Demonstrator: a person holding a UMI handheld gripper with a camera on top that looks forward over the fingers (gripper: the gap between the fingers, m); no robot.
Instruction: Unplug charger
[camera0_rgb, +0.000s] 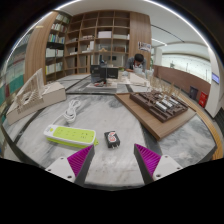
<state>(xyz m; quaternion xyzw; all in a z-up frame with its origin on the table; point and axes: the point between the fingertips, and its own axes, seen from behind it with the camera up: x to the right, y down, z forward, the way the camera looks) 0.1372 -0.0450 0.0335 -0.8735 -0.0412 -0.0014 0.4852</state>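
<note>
Lime-green tray (70, 135) on marble table (150, 140), small dark charger (111, 138) beside it, fingers (80, 160) wide apart, empty.

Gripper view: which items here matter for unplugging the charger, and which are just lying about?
Job:
black charger, just ahead of the fingers
white cable
gripper, open, holding nothing

Lying about:
yellow-green tray
wooden board with dark parts
shelves beyond

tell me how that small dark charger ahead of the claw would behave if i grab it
The charger looks small and blocky, so probably rigid and light. It lies flat on the marble table, so it is unlikely to roll, though it may slide if nudged. The claw is open, short of it.
</note>
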